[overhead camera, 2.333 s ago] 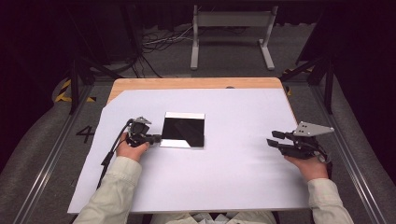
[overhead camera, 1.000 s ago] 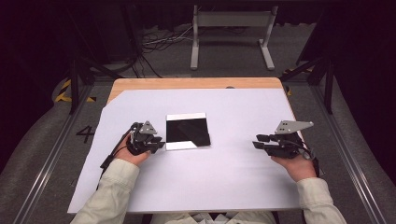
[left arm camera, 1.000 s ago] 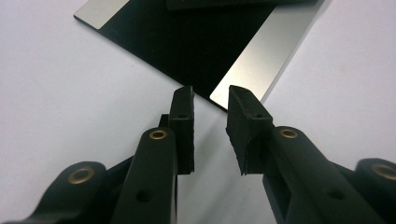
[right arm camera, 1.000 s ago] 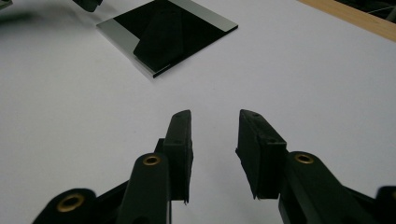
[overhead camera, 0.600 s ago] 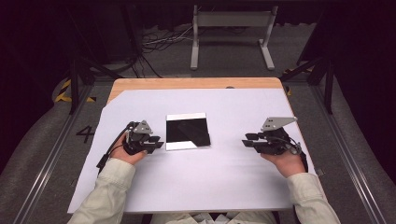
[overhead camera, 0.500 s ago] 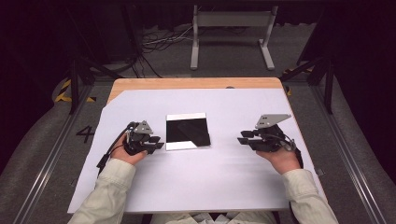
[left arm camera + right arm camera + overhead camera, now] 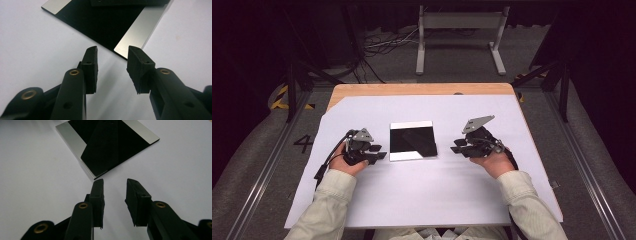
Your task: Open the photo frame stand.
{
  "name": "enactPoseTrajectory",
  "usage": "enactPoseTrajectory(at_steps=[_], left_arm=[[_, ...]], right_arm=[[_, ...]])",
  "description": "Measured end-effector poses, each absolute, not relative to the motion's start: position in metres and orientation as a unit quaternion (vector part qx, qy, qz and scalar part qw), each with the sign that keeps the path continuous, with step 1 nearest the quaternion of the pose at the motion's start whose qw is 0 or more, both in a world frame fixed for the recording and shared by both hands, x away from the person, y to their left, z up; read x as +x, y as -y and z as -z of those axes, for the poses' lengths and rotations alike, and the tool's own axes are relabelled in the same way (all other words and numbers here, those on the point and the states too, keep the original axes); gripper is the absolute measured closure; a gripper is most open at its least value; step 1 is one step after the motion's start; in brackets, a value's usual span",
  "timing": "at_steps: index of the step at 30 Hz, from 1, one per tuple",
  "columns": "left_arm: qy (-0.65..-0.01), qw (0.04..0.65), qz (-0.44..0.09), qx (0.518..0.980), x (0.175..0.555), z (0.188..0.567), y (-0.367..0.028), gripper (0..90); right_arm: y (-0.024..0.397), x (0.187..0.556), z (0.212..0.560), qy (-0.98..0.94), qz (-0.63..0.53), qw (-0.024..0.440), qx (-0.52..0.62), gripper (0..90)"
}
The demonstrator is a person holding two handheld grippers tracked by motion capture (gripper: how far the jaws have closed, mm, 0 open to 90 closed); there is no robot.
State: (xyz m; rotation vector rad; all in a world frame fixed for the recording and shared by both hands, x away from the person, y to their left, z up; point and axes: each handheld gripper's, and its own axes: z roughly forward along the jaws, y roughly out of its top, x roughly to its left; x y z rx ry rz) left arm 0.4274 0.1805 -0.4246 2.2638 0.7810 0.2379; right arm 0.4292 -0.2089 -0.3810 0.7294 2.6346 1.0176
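Movement since earlier frames: right gripper has travelled in across the white sheet toward the square plate; left gripper has held its station, and its jaws have just been opening with nothing between them.
Left gripper state: released; in the left gripper view the pads stand apart over bare sheet, clasping nothing.
Right gripper state: released; in the right gripper view the fingers stand parted and empty.
Plate position, left gripper: just ahead of the fingertips, its nearest corner a little beyond the gap between the jaws, not touching.
Plate position, right gripper: ahead and slightly to the left of the jaws, nearest corner close to the left pad, apart from it.
Plate build: flat, thin, square; glossy black face with bright silvery bands along two opposite edges; lies flush on the sheet.
Handling judgement: looks rigid and light; the polished face is likely slippery and easily marked, possibly brittle if it is glass.
Grip point judgement: an edge or corner, one pad under and one over; lying flush, it offers no gap, so a corner must first be tipped or slid.
Risk judgement: pads skating off the gloss; scratching; plate pushed along the sheet rather than lifted.
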Motion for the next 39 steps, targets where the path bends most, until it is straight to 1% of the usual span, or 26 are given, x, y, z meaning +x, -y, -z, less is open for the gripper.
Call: enactPoseTrajectory(at_steps=[9,17,26,39], left_arm=[[-0.303,0.360,-0.091,0.878,0.427,0.425,-0.181,58.3],[-0.304,0.358,-0.091,0.878,0.425,0.425,-0.183,57.1],[-0.312,0.358,-0.093,0.875,0.419,0.424,-0.187,56.8],[-0.315,0.358,-0.094,0.874,0.418,0.423,-0.188,57.6]], right_arm=[[0.196,0.438,0.392,-0.902,-0.339,0.090,0.251,71.6],[0.187,0.441,0.405,-0.909,-0.327,0.071,0.250,73.2],[0.176,0.442,0.417,-0.917,-0.313,0.063,0.240,74.4],[0.164,0.442,0.424,-0.933,-0.283,0.067,0.210,85.4]])
